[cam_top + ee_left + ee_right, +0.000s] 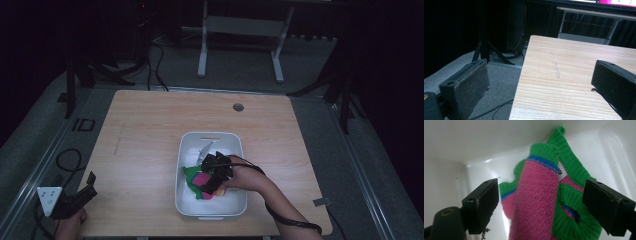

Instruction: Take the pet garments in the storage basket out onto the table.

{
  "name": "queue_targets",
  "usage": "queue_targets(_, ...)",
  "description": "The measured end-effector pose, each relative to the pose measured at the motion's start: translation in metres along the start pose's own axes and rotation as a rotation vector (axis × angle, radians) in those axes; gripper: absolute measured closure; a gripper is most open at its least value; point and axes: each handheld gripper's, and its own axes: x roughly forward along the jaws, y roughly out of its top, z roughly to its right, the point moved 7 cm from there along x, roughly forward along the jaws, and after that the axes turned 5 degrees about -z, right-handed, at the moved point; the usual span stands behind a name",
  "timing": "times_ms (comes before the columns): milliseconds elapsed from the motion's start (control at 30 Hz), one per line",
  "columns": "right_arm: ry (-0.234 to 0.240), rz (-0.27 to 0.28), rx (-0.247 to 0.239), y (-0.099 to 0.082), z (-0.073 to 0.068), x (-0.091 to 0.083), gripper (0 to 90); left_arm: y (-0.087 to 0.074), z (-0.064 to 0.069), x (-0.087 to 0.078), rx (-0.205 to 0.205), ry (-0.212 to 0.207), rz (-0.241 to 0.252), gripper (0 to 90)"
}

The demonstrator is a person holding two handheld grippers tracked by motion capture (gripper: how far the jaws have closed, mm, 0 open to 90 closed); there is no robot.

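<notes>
A white plastic bin [211, 202] sits on the near half of the wooden table [150, 150], its long side running away from the person. Inside it lies a knitted garment [200, 181] in pink and green with thin blue stripes, bunched in the near-left part of the bin.

The right gripper [212, 175] reaches down into the bin from the right, held by the right hand [240, 177], its tips over the knit. In the right gripper view the jaws stand wide apart, one on each side of the garment [541, 200], neither pad pressing it. A pink tube-shaped part of the knit, capped with a blue line and a green cuff, runs lengthwise between the jaws, from the camera towards the bin's far wall, cuff end pointing away. A small white label shows just right of the cuff. Whether this tube is a sleeve or a leg is hard to tell.

The left gripper [75, 197] rests at the table's near-left corner, well apart from the bin, in the left hand [70, 225]. In the left gripper view its jaws are spread wide with nothing between them, one over the table [574, 75] edge and one over the floor [499, 75].
</notes>
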Motion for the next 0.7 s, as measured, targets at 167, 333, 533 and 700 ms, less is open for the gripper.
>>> queue_targets(167,-0.008,-0.043,0.027,0.0,0.003,0.015,12.8,0.0,0.0,0.0,0.004,-0.001,-0.001,1.8)
queue_targets(333,-0.021,-0.127,0.011,-0.003,-0.001,0.032,12.8,0.0,0.001,0.0,0.005,0.0,-0.003,1.8)
queue_targets(533,-0.095,-0.207,-0.059,-0.006,-0.002,0.042,23.7,0.0,0.001,0.0,0.006,0.0,-0.001,1.8)
queue_targets(700,-0.173,-0.196,-0.073,-0.005,0.001,0.036,62.4,0.0,0.0,0.0,0.005,0.0,-0.003,1.8)
